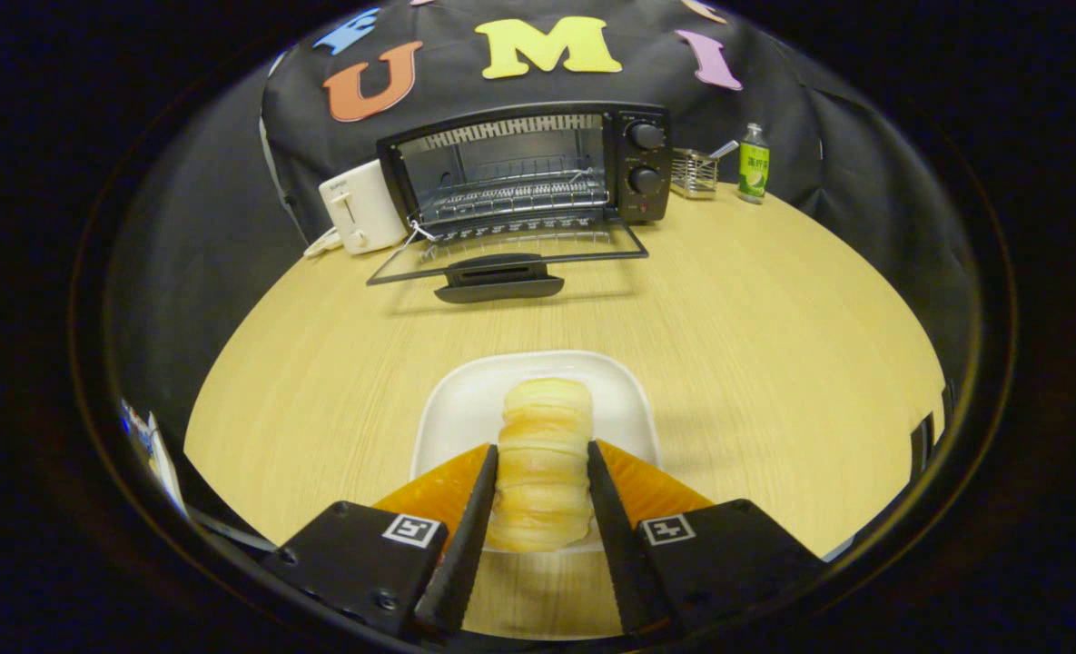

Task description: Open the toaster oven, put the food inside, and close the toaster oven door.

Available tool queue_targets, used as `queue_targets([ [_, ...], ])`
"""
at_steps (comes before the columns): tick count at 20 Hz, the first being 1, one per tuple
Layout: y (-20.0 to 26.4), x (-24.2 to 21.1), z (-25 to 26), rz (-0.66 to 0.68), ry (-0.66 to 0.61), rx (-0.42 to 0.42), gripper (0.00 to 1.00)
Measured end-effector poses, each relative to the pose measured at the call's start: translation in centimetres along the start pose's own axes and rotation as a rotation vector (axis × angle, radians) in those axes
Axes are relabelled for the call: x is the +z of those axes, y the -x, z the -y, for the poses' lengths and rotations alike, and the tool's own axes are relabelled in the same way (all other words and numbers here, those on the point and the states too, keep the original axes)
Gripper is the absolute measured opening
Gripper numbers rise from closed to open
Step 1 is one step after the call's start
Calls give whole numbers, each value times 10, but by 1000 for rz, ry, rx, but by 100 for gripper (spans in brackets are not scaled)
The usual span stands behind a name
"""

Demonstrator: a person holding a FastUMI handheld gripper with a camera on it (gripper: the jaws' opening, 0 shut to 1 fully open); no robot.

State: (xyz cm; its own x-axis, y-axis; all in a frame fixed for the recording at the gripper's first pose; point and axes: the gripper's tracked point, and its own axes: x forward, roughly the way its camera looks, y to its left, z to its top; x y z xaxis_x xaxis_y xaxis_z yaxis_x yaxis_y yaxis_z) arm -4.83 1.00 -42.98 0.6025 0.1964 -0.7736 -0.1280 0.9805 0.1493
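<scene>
A pale, ridged bread roll (545, 472) lies lengthwise on a white square plate (465, 400) on the wooden table. My gripper (542, 445) straddles the roll, one finger touching each long side, shut on it. Whether the roll is lifted off the plate I cannot tell. Beyond the plate, at the back of the table, stands the black toaster oven (644, 159). Its glass door (501, 259) is folded down flat toward me, handle (498, 289) nearest. The wire rack (515, 195) inside is bare.
A white pop-up toaster (360, 207) stands against the oven's left side. On the oven's right are a wire basket (694, 173) and a green bottle (754, 163). Bare table (755, 345) stretches between plate and oven door.
</scene>
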Motion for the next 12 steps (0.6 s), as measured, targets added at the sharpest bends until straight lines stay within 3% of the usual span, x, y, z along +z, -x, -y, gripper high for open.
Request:
queue_targets([
  [6, 15, 42, -7, 88, -74, 88, 64],
  [12, 24, 126, -15, 332, -192, 201, 64],
])
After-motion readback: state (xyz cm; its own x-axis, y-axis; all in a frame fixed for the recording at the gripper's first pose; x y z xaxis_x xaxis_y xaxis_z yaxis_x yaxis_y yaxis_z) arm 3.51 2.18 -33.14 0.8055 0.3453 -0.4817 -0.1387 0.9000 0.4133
